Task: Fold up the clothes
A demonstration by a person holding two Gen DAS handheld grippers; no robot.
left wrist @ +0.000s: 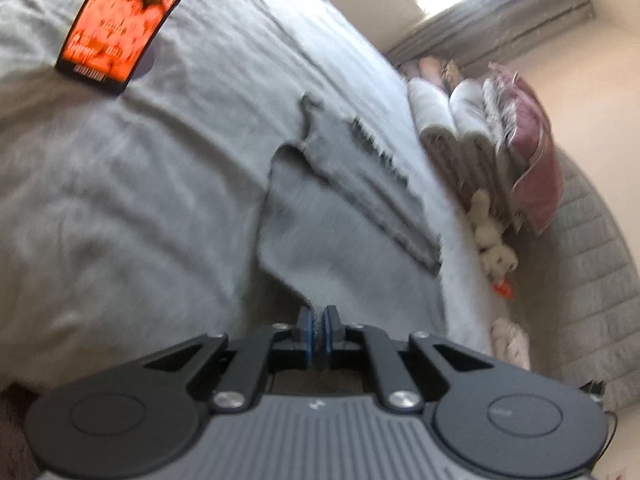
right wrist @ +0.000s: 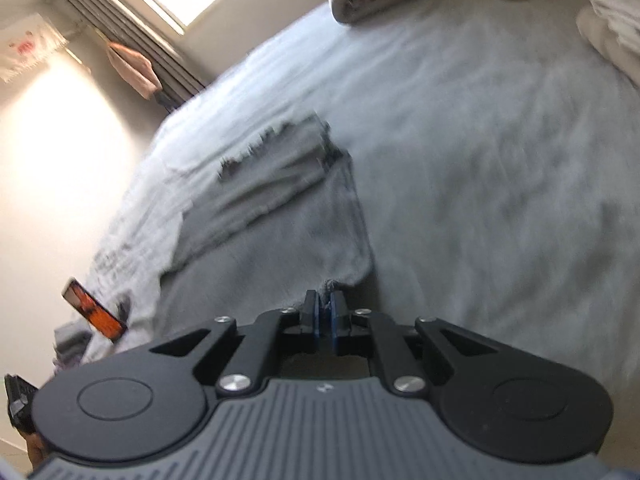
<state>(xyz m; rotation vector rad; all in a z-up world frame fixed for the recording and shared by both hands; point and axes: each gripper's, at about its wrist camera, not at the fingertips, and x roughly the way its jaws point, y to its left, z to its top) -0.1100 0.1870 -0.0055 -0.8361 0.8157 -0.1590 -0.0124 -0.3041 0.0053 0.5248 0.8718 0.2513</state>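
1. Left wrist view: the left gripper (left wrist: pixel 320 316) is pinching a near corner of the grey garment (left wrist: pixel 340 216), which is lying on the bed (left wrist: pixel 120 200); the thin bite could be slipping out under tension.
2. Right wrist view: the right gripper (right wrist: pixel 325 304) is clamping another near corner of the grey garment (right wrist: pixel 280 216); uneven pulling could be skewing the fold.
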